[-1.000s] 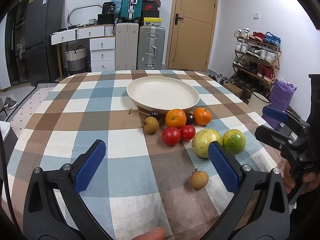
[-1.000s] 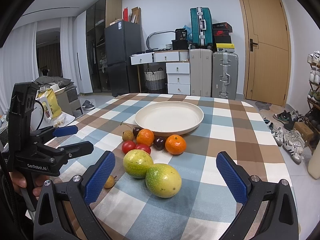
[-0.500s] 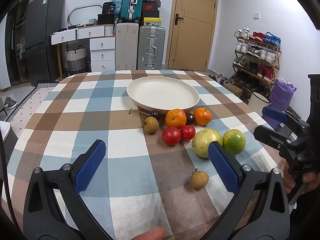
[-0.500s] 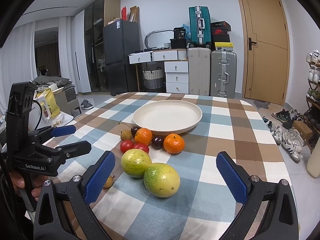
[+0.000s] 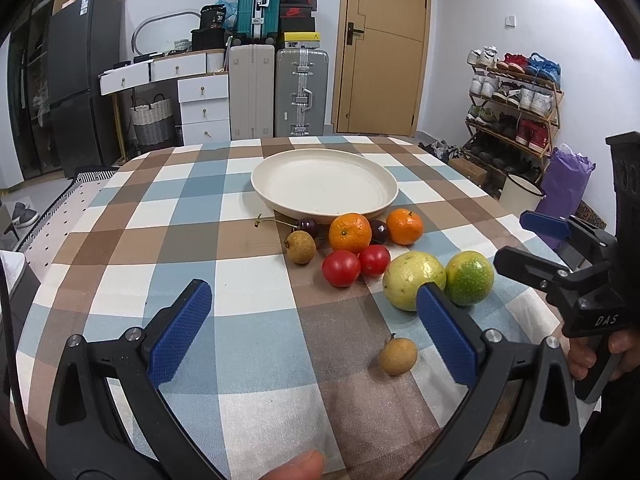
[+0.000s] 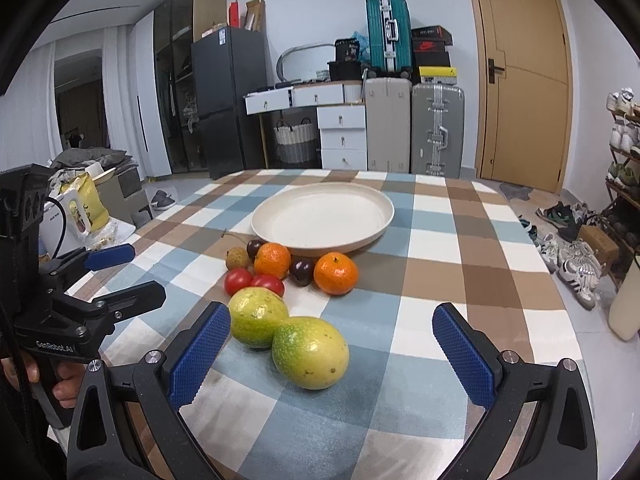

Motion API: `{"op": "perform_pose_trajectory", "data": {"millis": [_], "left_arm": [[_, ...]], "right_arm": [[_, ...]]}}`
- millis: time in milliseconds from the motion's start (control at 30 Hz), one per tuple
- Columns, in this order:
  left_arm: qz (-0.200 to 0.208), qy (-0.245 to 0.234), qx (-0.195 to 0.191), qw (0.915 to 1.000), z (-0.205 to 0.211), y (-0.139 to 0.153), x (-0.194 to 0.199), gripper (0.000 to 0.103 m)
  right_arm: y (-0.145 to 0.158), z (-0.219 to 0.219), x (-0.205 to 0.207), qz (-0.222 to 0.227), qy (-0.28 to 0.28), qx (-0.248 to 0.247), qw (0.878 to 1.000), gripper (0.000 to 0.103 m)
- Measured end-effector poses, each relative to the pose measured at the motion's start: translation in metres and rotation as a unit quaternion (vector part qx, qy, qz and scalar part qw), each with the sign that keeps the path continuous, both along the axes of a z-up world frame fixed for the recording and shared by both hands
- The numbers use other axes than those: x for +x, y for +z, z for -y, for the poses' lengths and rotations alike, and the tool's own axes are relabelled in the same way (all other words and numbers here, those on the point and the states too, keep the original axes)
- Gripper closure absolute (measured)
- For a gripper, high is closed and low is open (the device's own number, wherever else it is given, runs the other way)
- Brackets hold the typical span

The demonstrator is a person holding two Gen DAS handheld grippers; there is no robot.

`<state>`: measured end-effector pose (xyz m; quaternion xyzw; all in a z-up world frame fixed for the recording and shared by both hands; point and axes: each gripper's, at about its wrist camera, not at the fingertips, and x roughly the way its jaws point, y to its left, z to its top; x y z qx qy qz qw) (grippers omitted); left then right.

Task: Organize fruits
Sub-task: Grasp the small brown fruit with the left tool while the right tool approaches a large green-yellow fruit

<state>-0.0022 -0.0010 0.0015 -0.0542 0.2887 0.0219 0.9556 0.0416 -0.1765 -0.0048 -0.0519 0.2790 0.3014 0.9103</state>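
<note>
An empty cream plate [image 5: 324, 184] [image 6: 320, 216] stands mid-table on the checked cloth. In front of it lie two oranges [image 5: 350, 233] [image 6: 335, 273], two red tomatoes [image 5: 341, 268] [image 6: 238, 282], dark cherries [image 5: 307, 227], a brown longan [image 5: 301, 247], and two yellow-green passion fruits [image 5: 414, 286] [image 6: 309, 353]. A second longan [image 5: 398, 356] lies alone near the front. My left gripper [image 5: 312, 332] is open and empty above the front of the cloth. My right gripper [image 6: 332, 352] is open and empty, with the nearest passion fruit between its fingers' line of sight.
Each gripper shows in the other's view: right gripper [image 5: 568, 268], left gripper [image 6: 80, 296]. Beyond the table stand suitcases [image 5: 302, 92], white drawers [image 5: 204, 108], a door [image 5: 384, 48] and a shoe rack [image 5: 512, 104]. The table edge runs close on the right.
The right gripper has drifted slightly toward the fruits. The left gripper and all the fruit have stayed where they were.
</note>
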Motion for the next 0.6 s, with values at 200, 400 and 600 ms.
{"op": "perform_pose_trajectory", "data": {"millis": [200, 400, 600], "left_arm": [[-0.018, -0.016, -0.009, 0.9997, 0.002, -0.004, 0.005, 0.001], [-0.058, -0.048, 0.006, 0.9972, 0.014, -0.013, 0.014, 0.001], [-0.083, -0.075, 0.018, 0.9936, 0.031, -0.025, 0.020, 0.005]], "right_arm": [[-0.003, 0.001, 0.007, -0.019, -0.001, -0.022, 1.000, 0.000], [-0.011, 0.004, 0.017, -0.048, -0.006, -0.038, 0.998, 0.000], [-0.024, 0.001, 0.027, -0.090, 0.005, -0.047, 0.995, 0.000]]}}
